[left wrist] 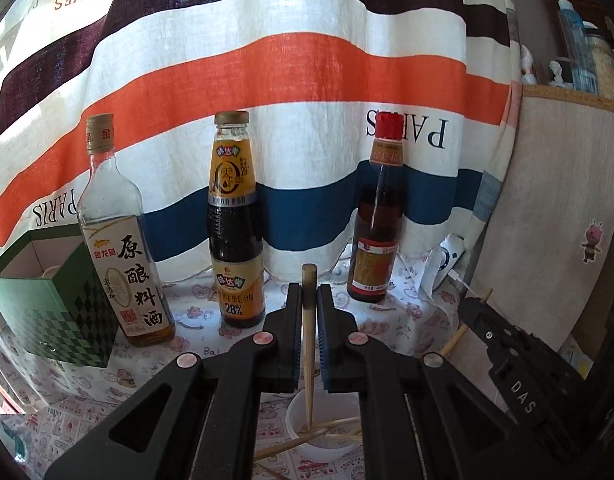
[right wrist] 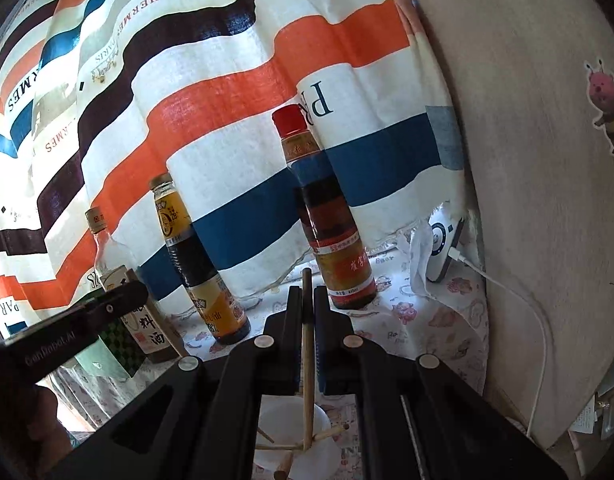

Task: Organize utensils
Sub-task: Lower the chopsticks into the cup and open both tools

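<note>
Chopsticks were the business at hand: each gripper had one clamped upright between its pads. The left gripper (left wrist: pixel 309 300) pinched a pale wooden chopstick (left wrist: pixel 308 344) whose tapered tip hung over a white cup (left wrist: pixel 327 440) on the printed tablecloth (left wrist: pixel 403 320), where more sticks lay crossed inside. The right gripper (right wrist: pixel 306 300) likewise clenched a darker chopstick (right wrist: pixel 306 364), its lower end reaching into the cup, though whether it touched the bottom was hard to tell. Behind stood three sauce bottles (left wrist: pixel 235 220) before a striped curtain (left wrist: pixel 291 68), with a green box (left wrist: pixel 55 316) at the left.
</note>
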Demonstrator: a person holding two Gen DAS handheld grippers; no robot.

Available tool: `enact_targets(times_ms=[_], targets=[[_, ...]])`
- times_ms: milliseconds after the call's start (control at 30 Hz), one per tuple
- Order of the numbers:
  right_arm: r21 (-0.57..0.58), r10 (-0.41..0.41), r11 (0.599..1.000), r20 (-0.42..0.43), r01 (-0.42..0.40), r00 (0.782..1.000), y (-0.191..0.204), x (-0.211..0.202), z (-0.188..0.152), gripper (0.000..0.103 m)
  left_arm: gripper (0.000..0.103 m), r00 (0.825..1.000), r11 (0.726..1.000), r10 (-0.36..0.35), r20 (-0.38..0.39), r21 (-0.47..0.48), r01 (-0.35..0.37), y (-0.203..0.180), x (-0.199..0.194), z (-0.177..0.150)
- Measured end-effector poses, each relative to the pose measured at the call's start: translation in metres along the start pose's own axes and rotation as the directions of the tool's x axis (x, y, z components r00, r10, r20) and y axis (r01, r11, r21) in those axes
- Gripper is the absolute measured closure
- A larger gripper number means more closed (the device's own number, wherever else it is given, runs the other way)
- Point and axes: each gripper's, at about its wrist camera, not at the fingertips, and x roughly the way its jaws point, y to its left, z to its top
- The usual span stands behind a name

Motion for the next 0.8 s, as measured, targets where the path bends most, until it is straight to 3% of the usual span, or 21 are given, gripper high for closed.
enact_targets(times_ms=[200,267,300,400,500,633,733,800], targets=[[0.036,0.106,0.994,-0.084,-0.103,0.991,-0.008,0.01,-0.001,0.096,0.094,0.996,0.998,0.048,0.072,0.043,-0.051,-0.002,-0.011,-0.012],[0.043,0.122,0.992,-0.081,-0.118,0.989,-0.008,0.007,0.001,0.091,0.082,0.994,0.997,0.058,0.094,0.036,-0.062,0.001,-0.018,-0.01],[0.042,0.132,0.991,-0.085,-0.128,0.988,-0.008,0.005,0.002,0.08,0.075,0.993,0.997,0.063,0.104,0.031,-0.066,0.003,-0.023,-0.009],[0.028,0.173,0.985,-0.083,-0.172,0.981,-0.004,-0.005,0.008,0.055,0.072,0.983,0.992,0.117,0.139,0.026,-0.122,0.012,-0.048,-0.007],[0.007,0.196,0.981,-0.044,-0.196,0.98,0.002,-0.024,0.016,0.052,0.044,0.961,0.99,0.135,0.242,0.006,-0.141,0.029,-0.093,-0.008],[-0.018,0.215,0.976,0.027,-0.215,0.976,0.018,-0.057,0.023,0.047,0.029,0.913,0.974,0.214,0.346,-0.007,-0.226,0.055,-0.147,-0.016],[-0.072,0.212,0.976,0.084,-0.206,0.974,0.037,-0.084,0.024,0.042,0.017,0.902,0.966,0.249,0.354,-0.025,-0.257,0.077,-0.172,-0.028],[-0.135,0.238,0.965,0.101,-0.224,0.966,0.052,-0.098,0.018,0.039,0.013,0.908,0.961,0.276,0.314,-0.068,-0.269,0.096,-0.184,-0.042]])
